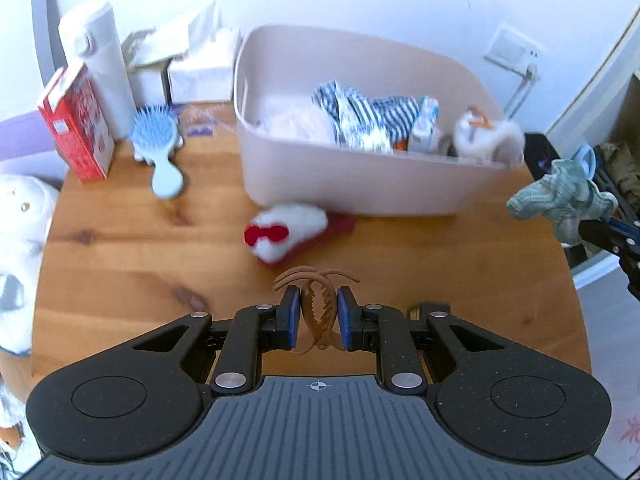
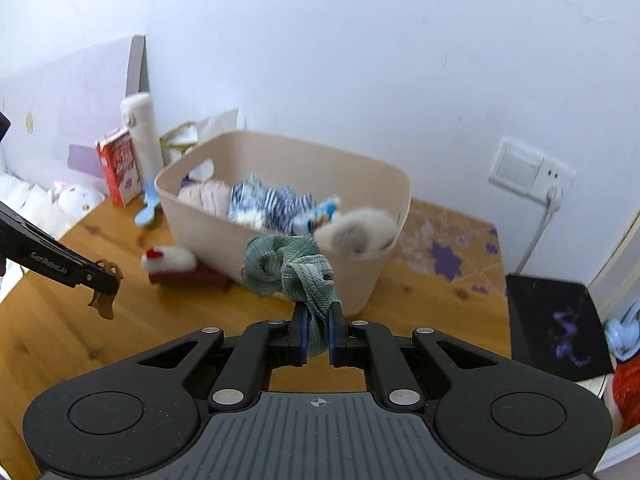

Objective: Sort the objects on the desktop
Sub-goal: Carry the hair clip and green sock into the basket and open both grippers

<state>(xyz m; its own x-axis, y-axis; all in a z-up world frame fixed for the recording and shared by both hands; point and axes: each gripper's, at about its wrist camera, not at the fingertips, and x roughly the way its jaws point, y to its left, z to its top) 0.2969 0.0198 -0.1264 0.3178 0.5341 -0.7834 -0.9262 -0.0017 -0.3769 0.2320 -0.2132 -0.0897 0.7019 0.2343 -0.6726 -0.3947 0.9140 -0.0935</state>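
My left gripper is shut on a brown hair claw clip, held above the wooden table. In the right wrist view the same clip hangs at the left gripper's tip at the left. My right gripper is shut on a crumpled green cloth, seen from the left wrist at the far right as the green cloth. A beige bin at the table's back holds striped fabric, packets and a white fluffy item. A red and white fluffy slipper lies in front of the bin.
A blue hairbrush, a red carton, a white flask and tissue boxes stand at the back left. A white plush toy sits at the left edge. A black box is to the right; a wall socket is behind.
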